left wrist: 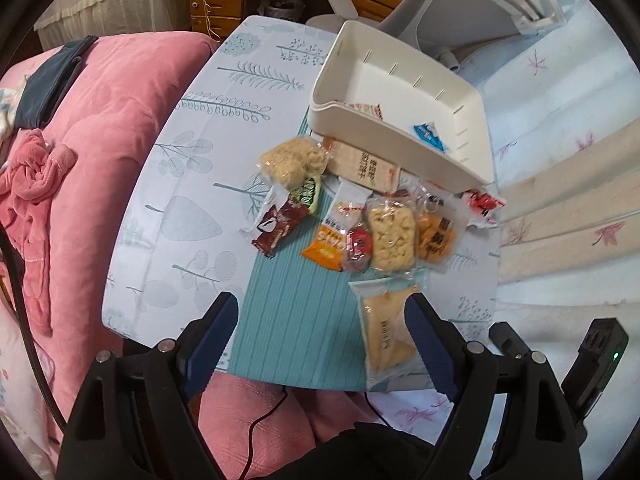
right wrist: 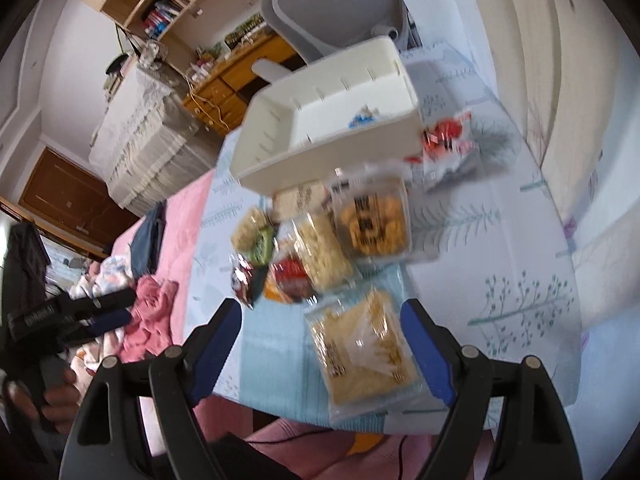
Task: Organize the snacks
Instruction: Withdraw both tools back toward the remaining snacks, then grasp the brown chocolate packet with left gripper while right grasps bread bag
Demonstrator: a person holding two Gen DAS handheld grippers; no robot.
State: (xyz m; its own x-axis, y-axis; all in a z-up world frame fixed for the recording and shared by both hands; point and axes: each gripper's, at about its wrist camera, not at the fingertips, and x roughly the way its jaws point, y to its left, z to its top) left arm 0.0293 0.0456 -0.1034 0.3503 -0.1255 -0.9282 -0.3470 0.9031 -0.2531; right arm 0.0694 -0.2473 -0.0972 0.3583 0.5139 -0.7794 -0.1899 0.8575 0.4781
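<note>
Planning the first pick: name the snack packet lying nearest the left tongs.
The pale yellow cake packet, alone on the teal mat's near edge; every other packet lies farther, clustered toward the white bin.

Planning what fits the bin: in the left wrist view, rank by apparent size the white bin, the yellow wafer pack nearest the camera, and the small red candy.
1. white bin
2. yellow wafer pack, though nearness enlarges it
3. red candy

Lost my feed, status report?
Left gripper open, right gripper open, both empty. White plastic bin nearly empty; snack packets piled before it. Nothing blocking.
</note>
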